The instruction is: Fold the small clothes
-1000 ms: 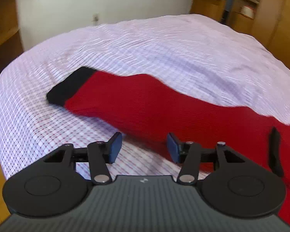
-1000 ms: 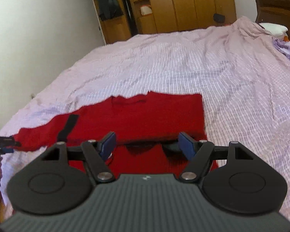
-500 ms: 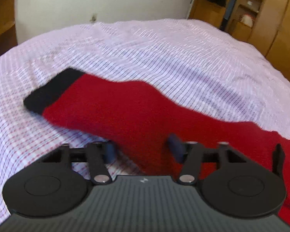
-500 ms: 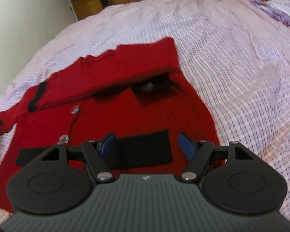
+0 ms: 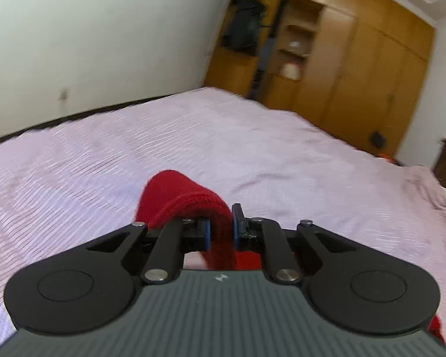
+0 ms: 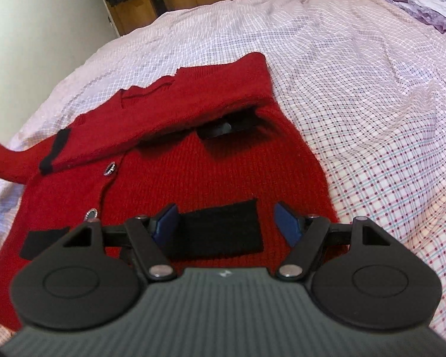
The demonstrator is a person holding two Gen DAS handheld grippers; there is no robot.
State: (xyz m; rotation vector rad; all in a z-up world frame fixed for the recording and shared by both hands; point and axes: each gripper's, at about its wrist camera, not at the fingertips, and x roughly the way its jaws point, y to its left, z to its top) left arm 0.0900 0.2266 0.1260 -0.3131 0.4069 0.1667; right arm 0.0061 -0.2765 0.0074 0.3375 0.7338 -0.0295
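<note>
Over the bed, left gripper just closed on cardigan sleeve; right gripper wide, empty. Lay sleeve flat across cardigan front, w/o bunching.

A bed covered by a pink checked sheet spreads ahead of both claws. Beyond its far edge, a white wall rises ahead-left of the left claw, with wooden wardrobes ahead-right; an open shelf there holds a dark bag. Far right of the right claw lies purple ruffled bedding.
</note>
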